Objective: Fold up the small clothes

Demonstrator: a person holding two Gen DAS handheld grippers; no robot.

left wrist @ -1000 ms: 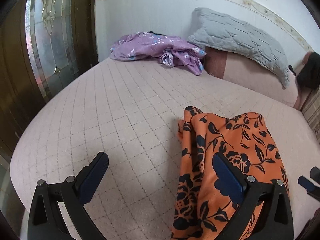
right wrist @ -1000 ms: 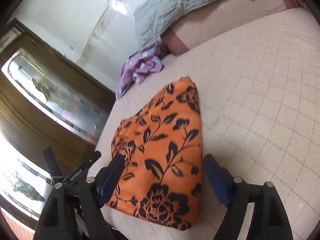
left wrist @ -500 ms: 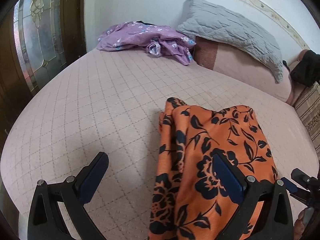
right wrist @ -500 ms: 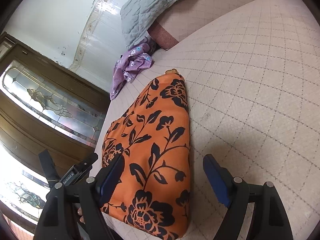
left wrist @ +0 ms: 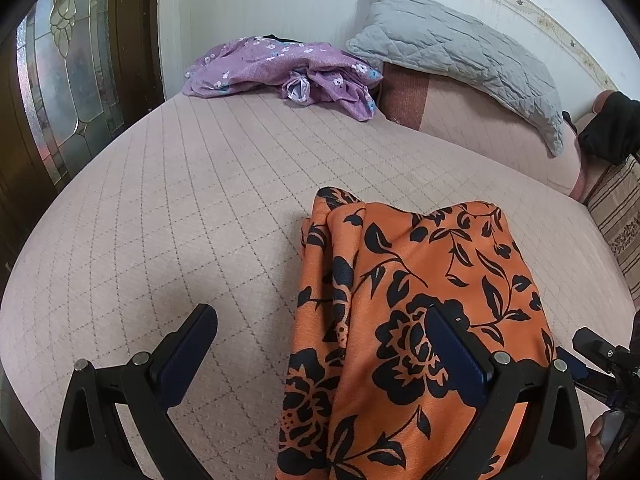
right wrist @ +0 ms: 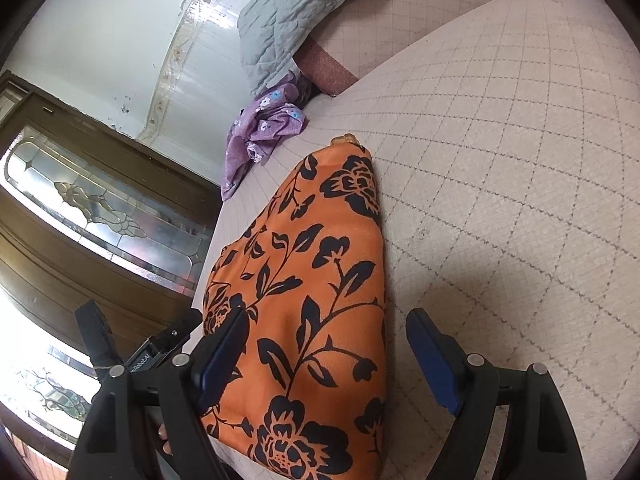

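An orange garment with a black flower print (left wrist: 408, 304) lies folded lengthwise on the pink quilted bed (left wrist: 192, 208), near its front edge. It also shows in the right wrist view (right wrist: 312, 280). My left gripper (left wrist: 320, 344) is open just above the garment's left edge, its right finger over the cloth. My right gripper (right wrist: 328, 348) is open over the garment's near right part, its left finger above the cloth. Neither holds anything. The left gripper's body (right wrist: 160, 352) shows at the lower left of the right wrist view.
A crumpled purple flowered garment (left wrist: 280, 72) lies at the far end of the bed by the wall. A grey quilted pillow (left wrist: 460, 56) rests on a pink bolster. A dark wooden door with leaded glass (left wrist: 64, 80) stands at the left. A striped cushion (left wrist: 620, 216) lies right.
Both grippers have drawn back slightly over the garment and stayed open. The garment lies flatter and longer on the bed than a second ago.
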